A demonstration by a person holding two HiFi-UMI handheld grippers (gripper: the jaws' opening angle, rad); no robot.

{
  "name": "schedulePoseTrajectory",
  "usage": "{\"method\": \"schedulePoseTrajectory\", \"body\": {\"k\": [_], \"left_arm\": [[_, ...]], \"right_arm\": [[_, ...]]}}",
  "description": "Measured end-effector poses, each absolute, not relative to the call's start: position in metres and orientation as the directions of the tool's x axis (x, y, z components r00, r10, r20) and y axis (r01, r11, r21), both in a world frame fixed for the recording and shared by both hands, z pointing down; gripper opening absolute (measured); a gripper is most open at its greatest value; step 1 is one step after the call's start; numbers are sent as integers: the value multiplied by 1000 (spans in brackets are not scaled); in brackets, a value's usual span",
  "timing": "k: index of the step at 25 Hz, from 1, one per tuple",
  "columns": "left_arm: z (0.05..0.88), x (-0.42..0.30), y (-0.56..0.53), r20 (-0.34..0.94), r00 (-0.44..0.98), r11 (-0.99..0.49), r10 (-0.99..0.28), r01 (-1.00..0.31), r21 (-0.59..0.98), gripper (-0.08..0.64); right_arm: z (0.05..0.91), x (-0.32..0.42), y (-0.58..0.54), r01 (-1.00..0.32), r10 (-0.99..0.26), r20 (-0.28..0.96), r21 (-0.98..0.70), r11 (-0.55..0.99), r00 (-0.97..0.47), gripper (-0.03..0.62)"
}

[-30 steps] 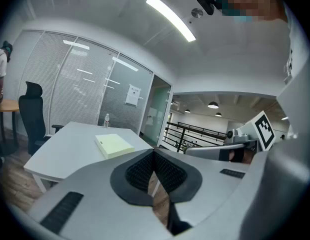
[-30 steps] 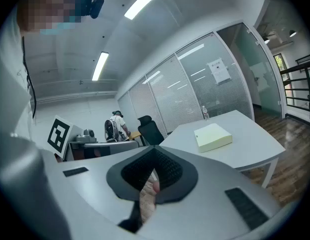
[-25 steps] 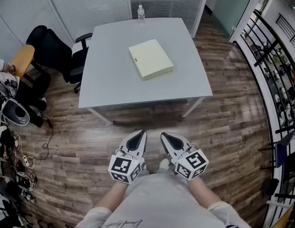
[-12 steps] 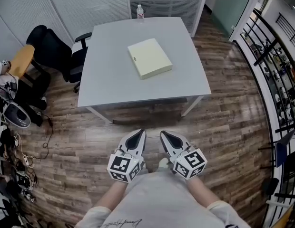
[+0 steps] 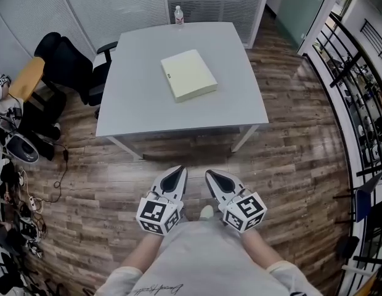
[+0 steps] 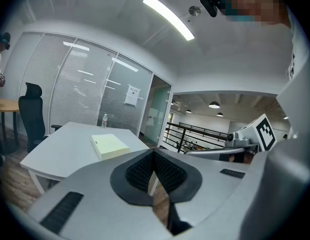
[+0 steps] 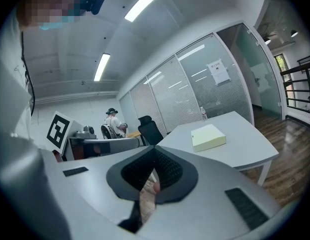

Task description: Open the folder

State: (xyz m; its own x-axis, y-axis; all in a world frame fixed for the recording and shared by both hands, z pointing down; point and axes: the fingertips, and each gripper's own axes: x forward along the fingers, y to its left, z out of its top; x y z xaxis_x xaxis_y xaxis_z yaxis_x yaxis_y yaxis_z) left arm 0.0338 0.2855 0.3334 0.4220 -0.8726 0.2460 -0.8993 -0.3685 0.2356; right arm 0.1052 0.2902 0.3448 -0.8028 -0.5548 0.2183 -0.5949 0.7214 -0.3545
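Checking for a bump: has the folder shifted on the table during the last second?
No: the folder keeps its place on the table, below the bottle.

The small dark label on the pale yellow rectangular folder is too small to read. Tangled cables and gear on the wooden floor are cut off at the left.

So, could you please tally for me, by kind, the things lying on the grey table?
Pale yellow folder: 1
Plastic water bottle: 1
Total: 2
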Motion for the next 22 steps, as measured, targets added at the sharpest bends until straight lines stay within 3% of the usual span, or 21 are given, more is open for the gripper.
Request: {"method": "schedulePoseTrajectory", "body": {"k": [22], "left_arm": [[350, 30, 224, 245, 396, -343, -885, -910, 233, 9]], "right_arm": [[361, 103, 233, -571, -527, 220, -353, 741, -821, 21]]}}
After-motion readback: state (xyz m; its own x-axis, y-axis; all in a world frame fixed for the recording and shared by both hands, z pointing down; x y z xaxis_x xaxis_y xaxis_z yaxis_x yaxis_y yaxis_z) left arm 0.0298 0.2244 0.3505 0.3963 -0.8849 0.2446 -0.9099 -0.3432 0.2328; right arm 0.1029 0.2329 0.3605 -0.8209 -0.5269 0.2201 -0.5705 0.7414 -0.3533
